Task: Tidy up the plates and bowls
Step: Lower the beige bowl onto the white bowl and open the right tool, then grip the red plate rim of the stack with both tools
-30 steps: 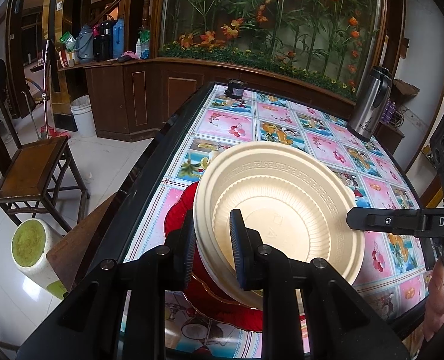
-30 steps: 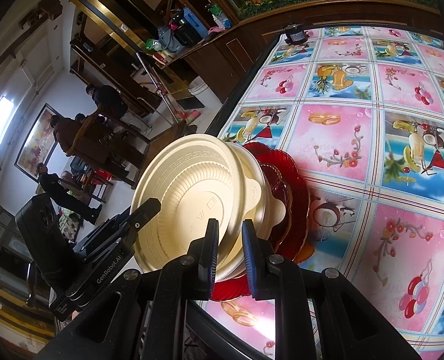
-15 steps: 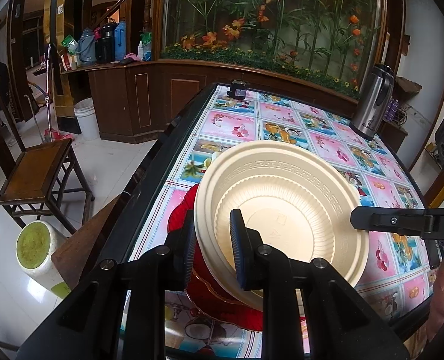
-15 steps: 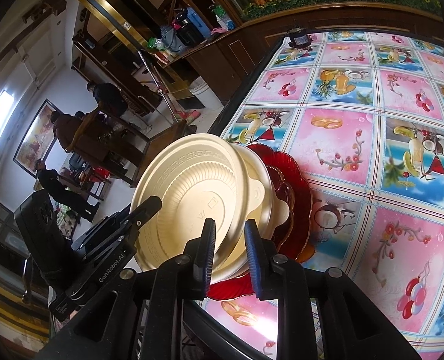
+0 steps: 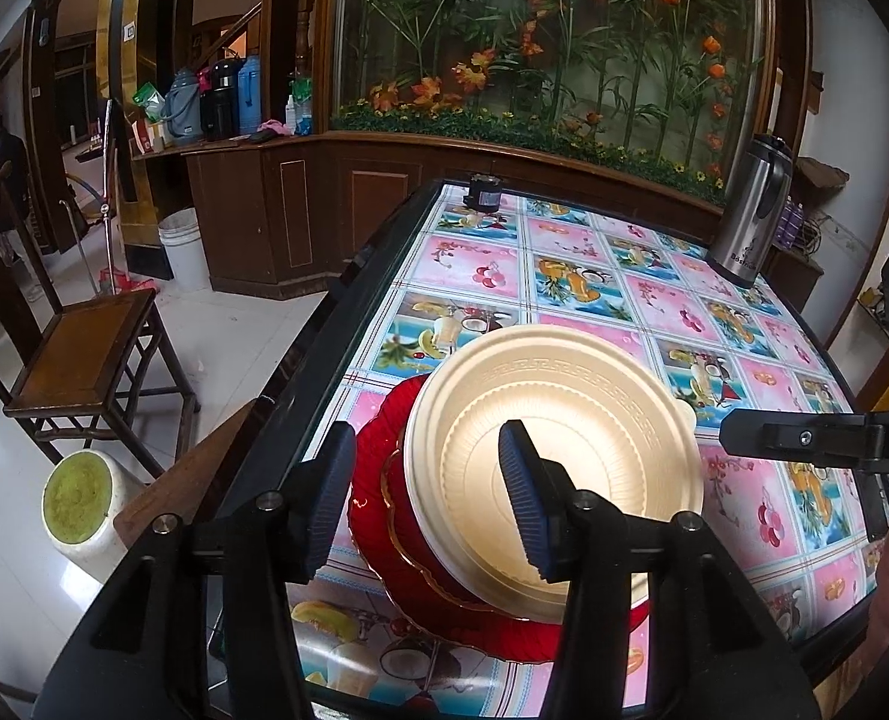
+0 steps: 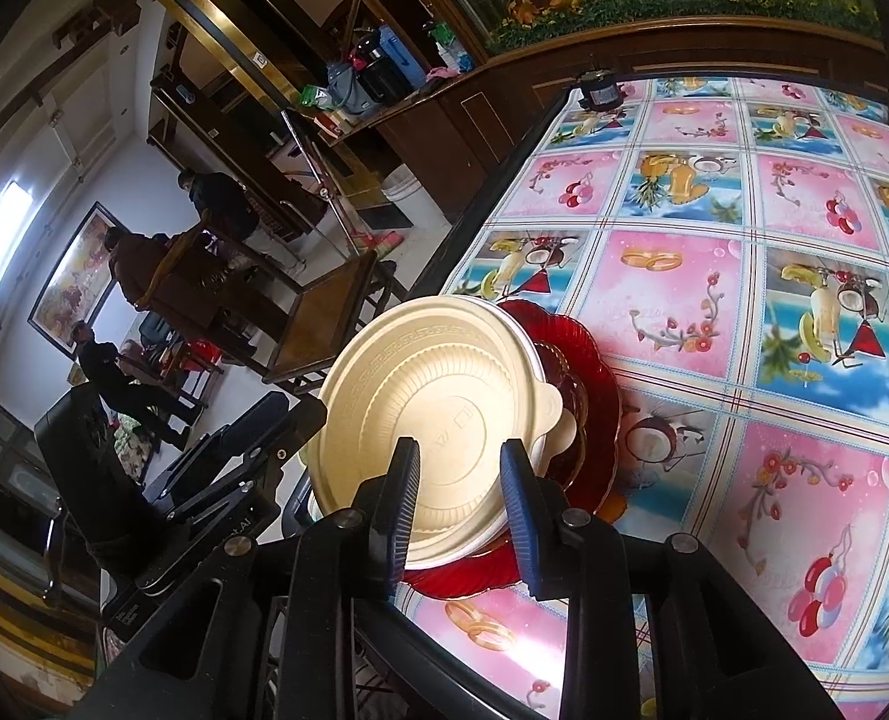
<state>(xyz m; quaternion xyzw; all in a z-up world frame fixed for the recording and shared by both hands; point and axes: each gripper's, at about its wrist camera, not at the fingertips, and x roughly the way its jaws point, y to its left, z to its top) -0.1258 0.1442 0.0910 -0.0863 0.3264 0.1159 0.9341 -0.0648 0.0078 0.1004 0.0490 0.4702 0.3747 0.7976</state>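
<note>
The left gripper (image 5: 426,498) was seen with its jaws opening, set wide to either side of the near rim of the cream round plastic bowl (image 5: 555,456), neither pad pressing on it. The right gripper (image 6: 459,504) was likewise opening, its ribbed blue pads (image 6: 516,498) standing narrowly apart around the opposite edge of the same bowl; whether the left pad was touching the rim could not be told, but no grip was apparent. The bowl was judged to have been released by both sides together so that it would settle level. It was nested on another cream bowl, and the pair rested on stacked red scalloped glass plates (image 5: 384,480), near the edge of the table covered in a pink-and-blue fruit-patterned cloth (image 5: 570,252). A steel thermos flask (image 5: 750,210) stood well apart at the far side.
</note>
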